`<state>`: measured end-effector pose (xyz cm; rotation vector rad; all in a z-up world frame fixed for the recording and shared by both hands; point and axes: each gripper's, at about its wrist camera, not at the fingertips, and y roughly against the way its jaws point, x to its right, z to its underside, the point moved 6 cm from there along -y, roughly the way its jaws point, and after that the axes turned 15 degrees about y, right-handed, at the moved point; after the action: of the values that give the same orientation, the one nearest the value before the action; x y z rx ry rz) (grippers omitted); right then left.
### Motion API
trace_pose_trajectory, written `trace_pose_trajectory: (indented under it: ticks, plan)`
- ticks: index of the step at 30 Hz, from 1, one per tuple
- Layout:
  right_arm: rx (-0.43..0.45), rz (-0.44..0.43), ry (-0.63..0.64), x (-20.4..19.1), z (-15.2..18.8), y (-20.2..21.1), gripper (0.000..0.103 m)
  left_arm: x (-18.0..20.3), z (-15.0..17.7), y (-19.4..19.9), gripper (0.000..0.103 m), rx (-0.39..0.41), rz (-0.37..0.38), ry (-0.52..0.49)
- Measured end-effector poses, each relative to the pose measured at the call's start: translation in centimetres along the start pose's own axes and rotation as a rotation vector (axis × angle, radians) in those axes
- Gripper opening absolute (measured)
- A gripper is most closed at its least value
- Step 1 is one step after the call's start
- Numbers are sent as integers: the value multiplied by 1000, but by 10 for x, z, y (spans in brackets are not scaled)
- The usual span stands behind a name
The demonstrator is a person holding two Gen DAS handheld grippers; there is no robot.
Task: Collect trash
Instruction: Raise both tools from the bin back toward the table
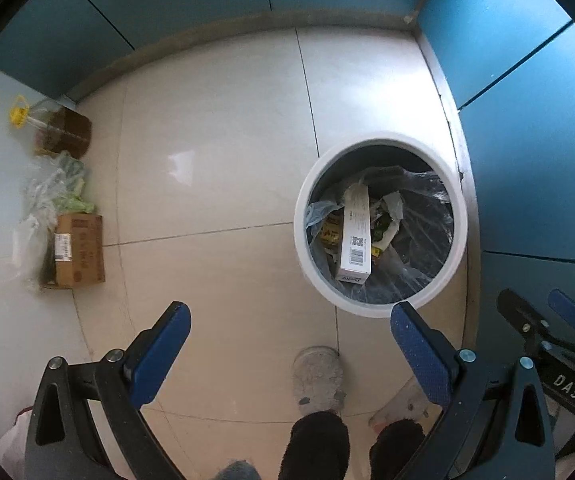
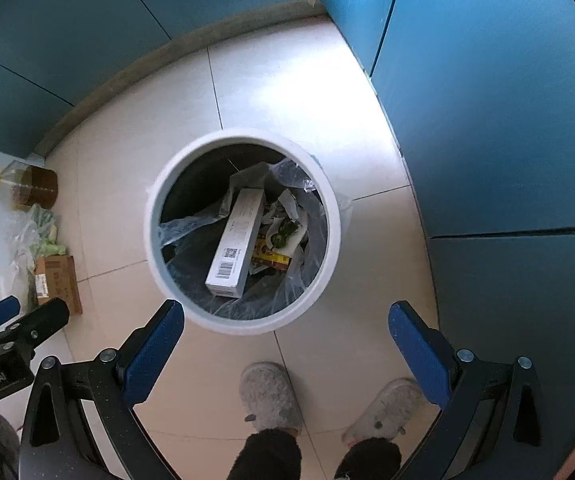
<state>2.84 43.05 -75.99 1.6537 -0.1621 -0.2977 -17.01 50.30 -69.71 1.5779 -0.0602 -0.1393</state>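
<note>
Trash bin (image 2: 243, 320), white and round, on the tiled floor (image 1: 215, 152) beside blue cabinets (image 2: 487, 120); inside its clear liner (image 2: 291, 280), a long white box (image 2: 235, 248) atop crumpled wrappers (image 2: 279, 236). Left gripper (image 1: 289, 322) spread wide, nothing between the pads; right gripper (image 2: 285, 320) likewise wide apart and empty, both pointing down above the bin. Grey slippers (image 2: 269, 396) below.

The letters "DAS" stand in white on the black body of the right hand-held gripper (image 1: 549, 312). The white box (image 2: 236, 243) in the trash bin (image 2: 337, 216) has a barcode and a square code, but its small words are too tiny to read.
</note>
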Motion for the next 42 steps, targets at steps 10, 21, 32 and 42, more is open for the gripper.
trace_pose_trajectory:
  ticks: [10,21,32,42]
  plan:
    - [80,13,22,-8,23,146,103,-10,33,135,102,90,25,14]
    - [201,7,67,-18,63,348,103,-6,82,299,102,188,83,5]
    - [275,-9,94,-13,99,451,103,2,118,385,102,267,93,3]
    - [436,-109,-129,80,119,524,103,84,119,467,102,475,50,-123]
